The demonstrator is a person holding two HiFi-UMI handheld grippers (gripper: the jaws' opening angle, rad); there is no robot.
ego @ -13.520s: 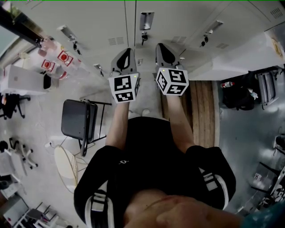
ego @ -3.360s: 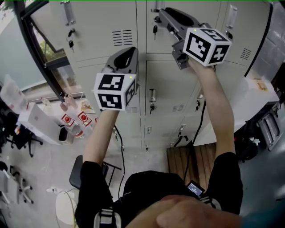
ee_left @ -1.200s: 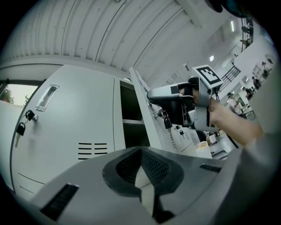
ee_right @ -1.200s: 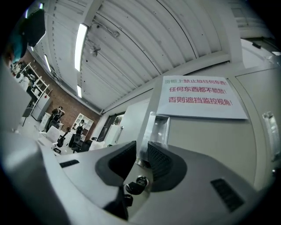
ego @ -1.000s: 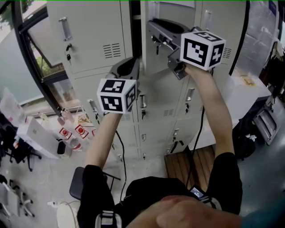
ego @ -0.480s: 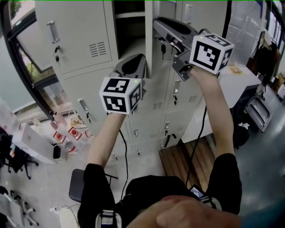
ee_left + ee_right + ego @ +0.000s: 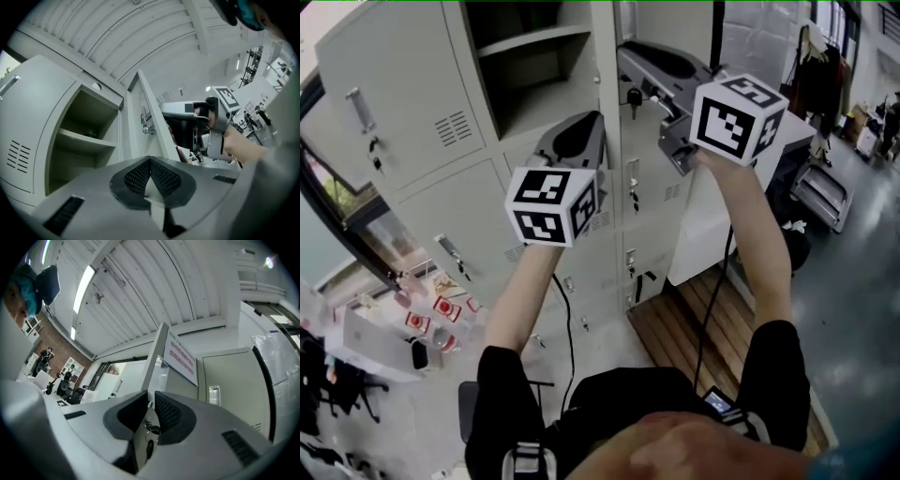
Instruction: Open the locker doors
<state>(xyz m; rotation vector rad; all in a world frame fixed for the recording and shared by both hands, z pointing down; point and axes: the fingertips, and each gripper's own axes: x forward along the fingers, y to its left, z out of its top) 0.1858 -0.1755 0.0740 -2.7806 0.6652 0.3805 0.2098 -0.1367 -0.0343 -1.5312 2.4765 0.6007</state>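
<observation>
My right hand-held gripper [image 7: 149, 405] pinches the pale grey metal locker door [image 7: 153, 363] edge, upper centre; door ajar. Left hand-held gripper [image 7: 150, 163] pressed together, empty. Next: I swing it wider.

light: bright, ceiling tube [image 7: 84, 283] glare | edges: fisheye-warped | near-field: blurred
</observation>
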